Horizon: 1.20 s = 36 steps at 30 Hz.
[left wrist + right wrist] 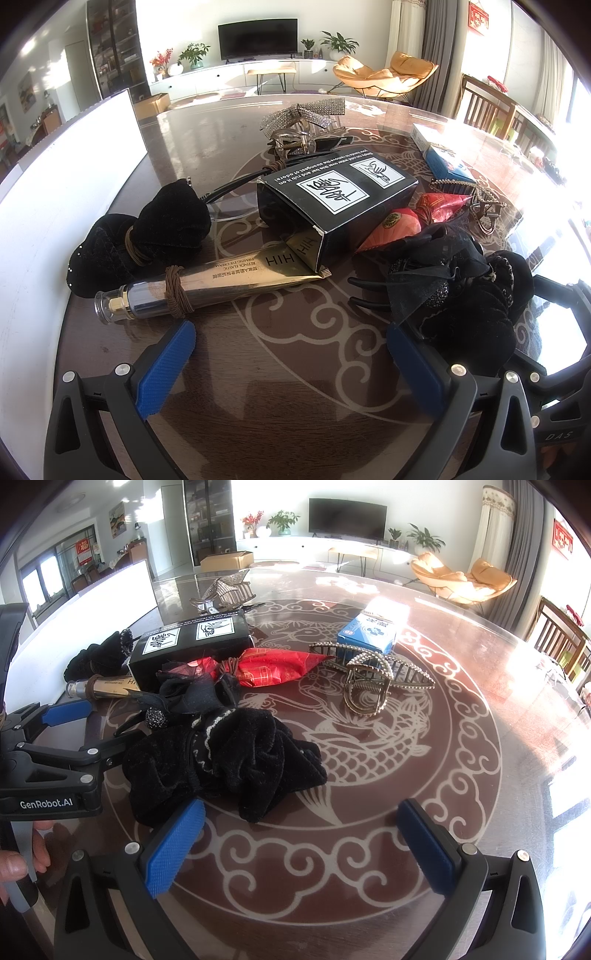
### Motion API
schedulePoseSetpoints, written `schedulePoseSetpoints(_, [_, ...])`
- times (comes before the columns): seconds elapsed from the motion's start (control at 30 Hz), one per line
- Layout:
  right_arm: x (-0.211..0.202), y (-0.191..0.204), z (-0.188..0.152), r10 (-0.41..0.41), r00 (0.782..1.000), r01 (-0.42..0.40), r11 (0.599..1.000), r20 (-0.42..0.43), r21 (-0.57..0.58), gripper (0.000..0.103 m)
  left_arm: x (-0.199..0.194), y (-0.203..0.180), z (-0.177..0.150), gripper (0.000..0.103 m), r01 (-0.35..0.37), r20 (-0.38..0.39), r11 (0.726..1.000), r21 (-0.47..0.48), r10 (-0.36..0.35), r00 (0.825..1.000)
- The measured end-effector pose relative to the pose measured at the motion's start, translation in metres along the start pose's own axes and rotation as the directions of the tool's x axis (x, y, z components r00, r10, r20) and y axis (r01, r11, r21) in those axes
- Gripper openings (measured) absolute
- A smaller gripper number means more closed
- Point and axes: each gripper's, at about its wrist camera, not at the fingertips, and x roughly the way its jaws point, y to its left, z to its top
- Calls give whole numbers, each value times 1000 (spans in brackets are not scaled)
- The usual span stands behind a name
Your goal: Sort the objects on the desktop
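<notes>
Worktop (pixel 461 760): round, dark, glass-covered, printed with a pale fish and cloud scrolls; white board (pixel 70 162) standing along its left edge.

Left hand-held gripper (pixel 291 354): jaws spread wide, nothing between the blue pads (pixel 166 365); patterned surface bare between them.

Right hand-held gripper (pixel 299 845): likewise agape and empty; left pad just beside the black velvet scrunchie (pixel 236 760); a person's fingers (pixel 18 860) visible at lower left on the other handle.

Items, clustered centre-left:
- gold eye-cream tube (pixel 207 284), lying flat, brown hair tie (pixel 177 291) wound round it, crimped end tucked under the black carton (pixel 332 199);
- black carton lying on its side, open flap toward the camera;
- black velvet bow (pixel 144 236) left of the carton, against the board;
- red foil packets (pixel 273 668) right of the carton;
- black mesh bow claw clip (pixel 424 280), touching the scrunchie;
- rhinestone bow clip (pixel 303 114) behind the carton;
- pearl-studded metal claw clip (pixel 369 675), apart to the right, blue box (pixel 373 631) just behind.

Open room: near rim and right half of the worktop.
</notes>
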Motion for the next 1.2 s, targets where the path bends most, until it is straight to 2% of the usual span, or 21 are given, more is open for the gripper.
schedulePoseSetpoints(0.2, [-1, 0, 0, 5, 1000, -5, 1000, 1, 1, 103, -17, 4, -19, 103, 10, -27, 1000, 15, -10, 1000])
schedulePoseSetpoints(0.4, [-4, -3, -1, 43, 999, -43, 999, 16, 11, 103, -39, 9, -41, 103, -57, 21, 998, 19, 57, 998])
schedulePoseSetpoints(0.53, [-4, -3, 0, 59, 998, -59, 998, 17, 10, 103, -39, 15, -41, 103, -42, 17, 999, -5, 42, 999])
schedulePoseSetpoints(0.63, [-2, 4, 6, 122, 993, -122, 991, -2, -53, 103, -41, 18, -42, 103, -34, 26, 999, -19, 35, 999])
schedulePoseSetpoints(0.8, [4, 14, 22, 169, 986, -166, 968, 1, -190, 103, -47, 27, -44, 103, -16, 42, 998, -66, 19, 999])
schedulePoseSetpoints(0.87, [6, 19, 24, 221, 975, -214, 950, 4, -227, 93, -51, 33, -45, 103, -3, 49, 995, -96, 8, 999])
schedulePoseSetpoints(0.93, [7, 30, 21, 287, 958, -280, 921, -15, -270, 55, -53, 39, -46, 103, 12, 56, 992, -128, -5, 998])
schedulePoseSetpoints(1.0, [0, 41, 15, 305, 952, -292, 901, -11, -321, 42, -55, 47, -46, 103, 29, 67, 986, -165, -18, 998])
schedulePoseSetpoints(1.07, [-10, 47, 6, 338, 941, -323, 885, -15, -336, 39, -57, 56, -48, 103, 49, 80, 977, -208, -33, 996])
schedulePoseSetpoints(1.2, [-35, 48, -29, 278, 960, -255, 900, 17, -354, 39, -58, 72, -51, 103, 81, 92, 953, -291, -56, 994])
